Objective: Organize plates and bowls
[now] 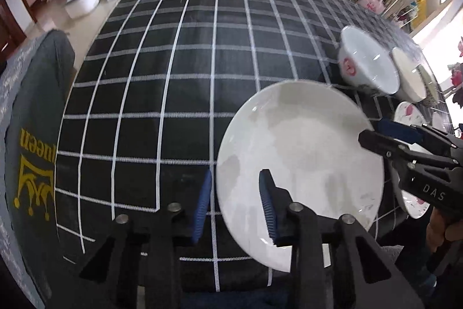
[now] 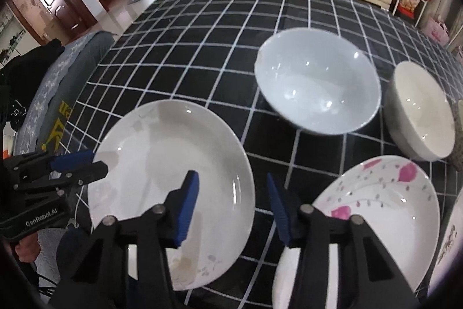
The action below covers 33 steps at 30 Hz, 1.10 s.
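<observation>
A plain white plate (image 1: 301, 158) (image 2: 162, 164) lies on the black checked tablecloth (image 1: 173, 62) near the front edge. My left gripper (image 1: 236, 173) points steeply down and stands open astride the plate's left rim, one blue pad outside it and one over the plate. In the right wrist view the left gripper (image 2: 99, 160) shows at that same rim. My right gripper (image 2: 231, 174) is open astride the plate's right rim, with a gap on both sides. The left wrist view shows the right gripper (image 1: 371, 131) at the plate's right edge. Neither pair of pads visibly presses the plate.
A bluish-white bowl (image 2: 315, 83) (image 1: 367, 62) sits behind the plate, and a cream bowl (image 2: 419, 112) stands to its right. A pink-flowered plate (image 2: 376, 210) lies right of the white plate, another plate (image 2: 451, 245) at the frame edge. A grey-covered chair (image 1: 31, 149) stands left of the table.
</observation>
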Tool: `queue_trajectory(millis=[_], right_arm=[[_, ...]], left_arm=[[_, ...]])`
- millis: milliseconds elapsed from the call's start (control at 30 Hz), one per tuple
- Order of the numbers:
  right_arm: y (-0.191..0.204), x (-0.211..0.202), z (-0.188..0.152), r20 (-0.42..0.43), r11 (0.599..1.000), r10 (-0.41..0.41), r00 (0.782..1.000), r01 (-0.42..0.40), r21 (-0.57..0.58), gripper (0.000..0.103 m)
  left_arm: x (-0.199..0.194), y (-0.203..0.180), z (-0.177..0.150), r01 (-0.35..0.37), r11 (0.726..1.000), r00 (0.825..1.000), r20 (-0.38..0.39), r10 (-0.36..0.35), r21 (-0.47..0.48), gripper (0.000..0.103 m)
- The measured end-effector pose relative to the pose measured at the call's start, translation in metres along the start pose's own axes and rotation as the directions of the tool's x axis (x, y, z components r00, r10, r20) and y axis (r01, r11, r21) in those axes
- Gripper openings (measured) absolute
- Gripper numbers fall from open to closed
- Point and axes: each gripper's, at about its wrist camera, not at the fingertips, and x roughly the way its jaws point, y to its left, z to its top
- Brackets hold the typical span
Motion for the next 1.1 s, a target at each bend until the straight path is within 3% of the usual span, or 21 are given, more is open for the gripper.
queue_trajectory(millis=[133, 200, 367, 433, 733, 967, 1100], right_arm=[[0.0, 0.007, -0.003, -0.025, 1.0, -0.024, 0.999, 0.023, -0.001, 0.047], [-0.002, 0.009, -0.005, -0.032, 1.0, -0.017, 0.999, 0.017, 0.005, 0.043], [-0.006, 0.013, -0.008, -0.051, 0.999, -0.031, 0.998, 0.032, 0.006, 0.022], [-0.01, 0.013, -0.01, -0.046, 0.999, -0.029, 0.999, 0.03, 0.022, 0.019], [-0.009, -0.002, -0.007, -0.003, 0.997, -0.063, 0.998, 0.063, 0.05, 0.018], [-0.006, 0.007, -0.003, -0.03, 0.997, -0.041, 0.999, 0.043, 0.06, 0.018], [-0.006, 0.014, -0.002, -0.052, 0.997, -0.046, 0.998, 0.049, 0.064, 0.018]], left_arm=[[0.013, 0.005, -0.005, -0.038, 0.999, 0.997, -0.069, 0.037, -0.015, 0.026], [0.017, 0.007, -0.006, -0.022, 0.999, 0.996, -0.087, 0.02, -0.026, 0.019], [0.019, 0.007, -0.009, -0.012, 1.0, 0.995, -0.095, 0.009, -0.028, 0.014], [0.019, 0.007, -0.009, -0.016, 0.999, 0.995, -0.097, 0.013, -0.033, 0.014], [0.016, -0.004, -0.009, -0.031, 0.999, 0.995, -0.098, 0.03, -0.014, 0.014], [0.014, 0.007, -0.007, -0.032, 0.998, 0.995, -0.097, 0.027, -0.047, 0.014], [0.012, 0.004, -0.01, -0.057, 0.998, 0.994, -0.09, 0.055, -0.02, 0.014]])
